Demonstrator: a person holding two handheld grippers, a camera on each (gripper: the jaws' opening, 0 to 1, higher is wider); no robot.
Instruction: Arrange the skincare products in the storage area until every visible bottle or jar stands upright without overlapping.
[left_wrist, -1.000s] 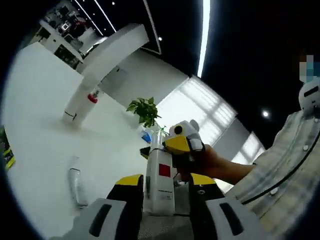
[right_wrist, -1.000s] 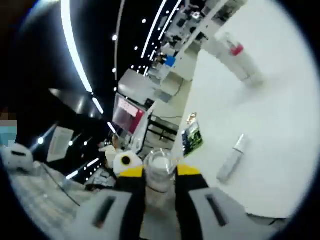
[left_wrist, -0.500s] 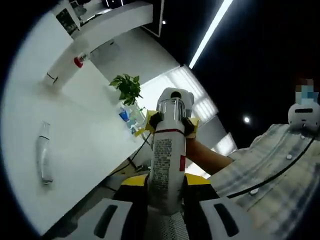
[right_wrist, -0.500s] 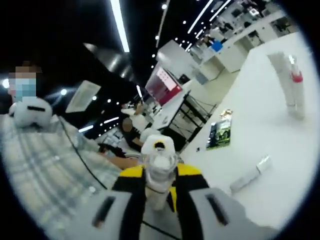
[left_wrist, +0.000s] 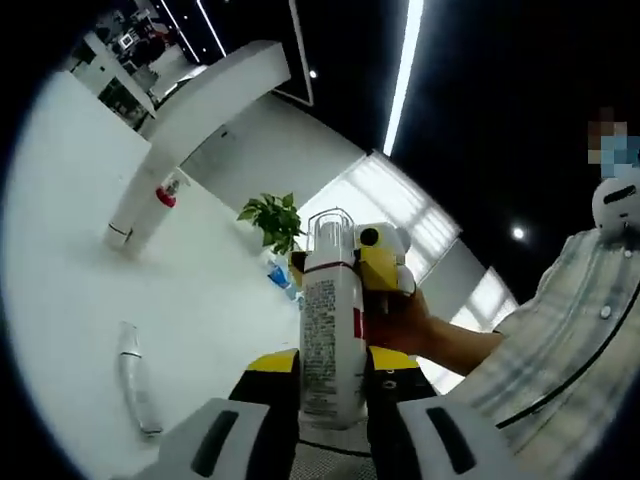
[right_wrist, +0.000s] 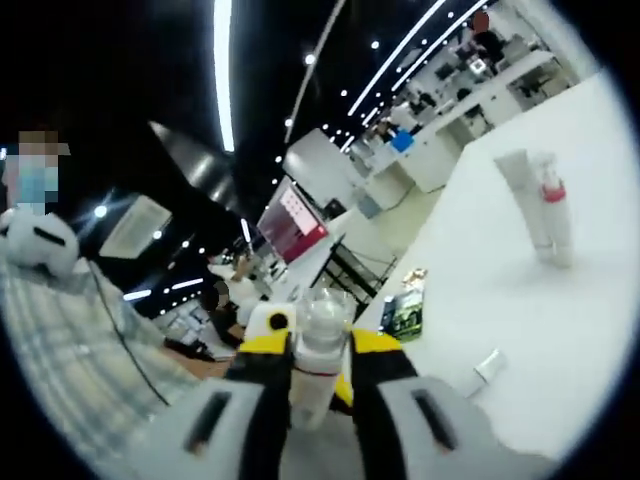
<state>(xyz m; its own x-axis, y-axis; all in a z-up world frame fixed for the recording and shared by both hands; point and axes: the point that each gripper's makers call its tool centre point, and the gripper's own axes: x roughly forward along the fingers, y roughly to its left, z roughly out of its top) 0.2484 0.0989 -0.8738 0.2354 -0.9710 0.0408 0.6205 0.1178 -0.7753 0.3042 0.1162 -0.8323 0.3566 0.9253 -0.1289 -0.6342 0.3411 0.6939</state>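
A white bottle (left_wrist: 332, 340) with small print and a clear cap is held off the table between both grippers. My left gripper (left_wrist: 322, 368) is shut on its lower body. My right gripper (left_wrist: 380, 268), held by a hand, sits at the cap end. In the right gripper view the clear cap (right_wrist: 322, 318) stands between the jaws of my right gripper (right_wrist: 318, 350), which is shut on it. On the white table (left_wrist: 70, 300) a tall white tube (left_wrist: 128, 215) and a red-collared bottle (left_wrist: 165, 192) stand upright. A slim tube (left_wrist: 135, 388) lies flat.
The standing tube (right_wrist: 522, 195), the red-collared bottle (right_wrist: 552, 200) and the lying tube (right_wrist: 487, 366) also sit on the table (right_wrist: 560, 330). A green booklet (right_wrist: 405, 312) lies near its edge. A potted plant (left_wrist: 272, 220) stands at the far end. A person's checked sleeve (left_wrist: 560, 340) is close.
Both views have swung with the hands. The bottle stays held by both grippers and has turned, from its red square to its small print.
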